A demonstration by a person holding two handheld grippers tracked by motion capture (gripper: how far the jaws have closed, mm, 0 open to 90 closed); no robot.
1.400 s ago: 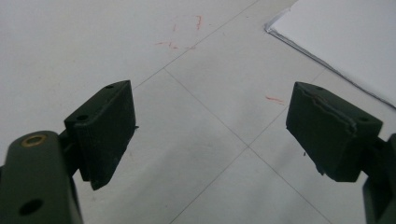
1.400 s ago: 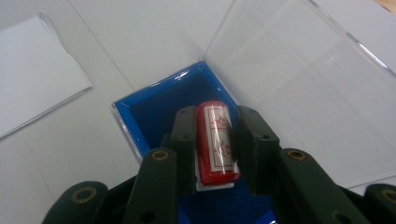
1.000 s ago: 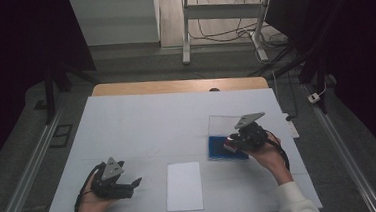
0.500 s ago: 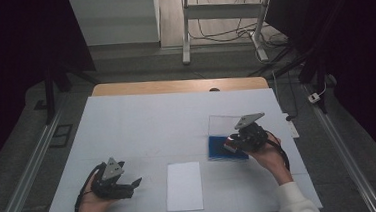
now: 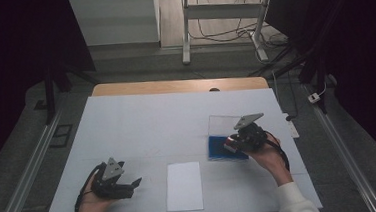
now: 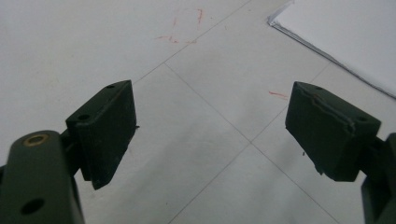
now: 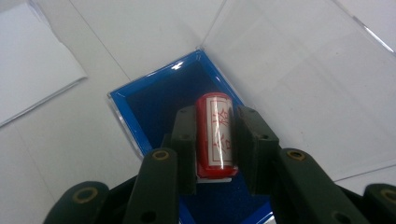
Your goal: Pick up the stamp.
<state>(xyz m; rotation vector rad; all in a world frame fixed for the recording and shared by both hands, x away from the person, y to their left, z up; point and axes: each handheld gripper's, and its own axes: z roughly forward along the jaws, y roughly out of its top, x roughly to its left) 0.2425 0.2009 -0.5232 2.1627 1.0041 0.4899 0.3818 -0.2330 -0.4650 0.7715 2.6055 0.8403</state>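
Right gripper (image 7: pixel 215 140) clenched on a red stamp (image 7: pixel 215 135) over the open blue ink-pad case (image 5: pixel 220 148) at the surface's four o'clock (inking appears in hand); left gripper (image 6: pixel 210 135) released, idle; next move likely carries it to the paper (image 5: pixel 183 185).

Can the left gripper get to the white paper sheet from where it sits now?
Probably yes. The left gripper is open and holds nothing, and bare table lies between it and the white paper sheet. The right gripper, shut on the red stamp, sits well clear.
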